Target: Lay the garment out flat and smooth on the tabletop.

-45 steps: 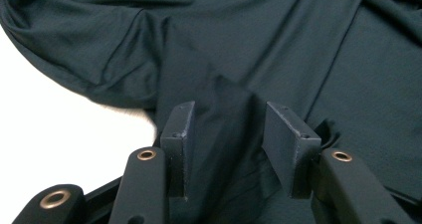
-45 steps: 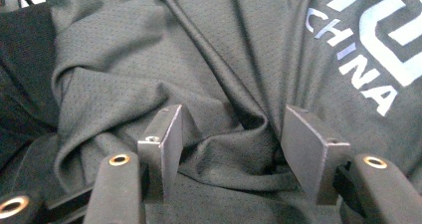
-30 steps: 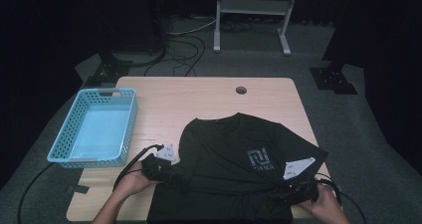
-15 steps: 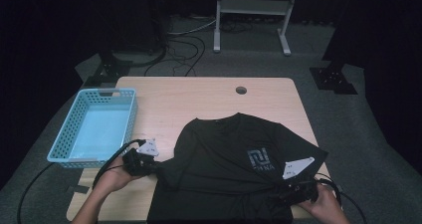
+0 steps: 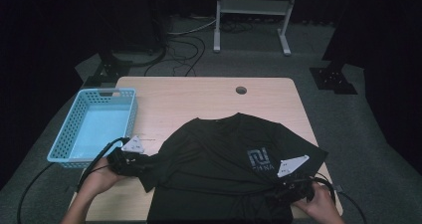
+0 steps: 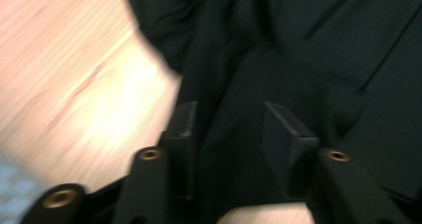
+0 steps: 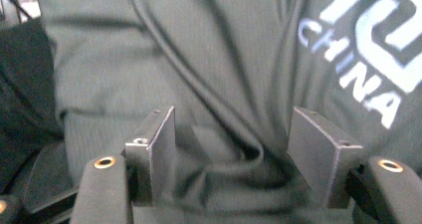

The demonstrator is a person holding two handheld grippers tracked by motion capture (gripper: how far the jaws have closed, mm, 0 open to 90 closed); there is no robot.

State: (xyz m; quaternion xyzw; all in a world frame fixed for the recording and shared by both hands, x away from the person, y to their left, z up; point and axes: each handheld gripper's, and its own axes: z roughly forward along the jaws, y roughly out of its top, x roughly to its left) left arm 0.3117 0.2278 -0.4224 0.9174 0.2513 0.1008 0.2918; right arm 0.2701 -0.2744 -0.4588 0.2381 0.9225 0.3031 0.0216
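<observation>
Both hands come in from the bottom edge. The left gripper [image 5: 130,162] sits low at the left – its jaws have just been opening and now stand apart. The right gripper [image 5: 293,188] sits low at the right – jaws apart too, opening wider.

The left gripper view is smearing into blur, so the black T-shirt [image 6: 298,59] and the surface [image 6: 74,59] are losing their detail there. In the high view the shirt's hem is running off the bottom edge, and both forearms are getting cut off too. The right tongs [image 5: 291,189] are sinking into dark cloth there. In the right gripper view, the white print [image 7: 368,45] is getting cropped at the right edge.
</observation>
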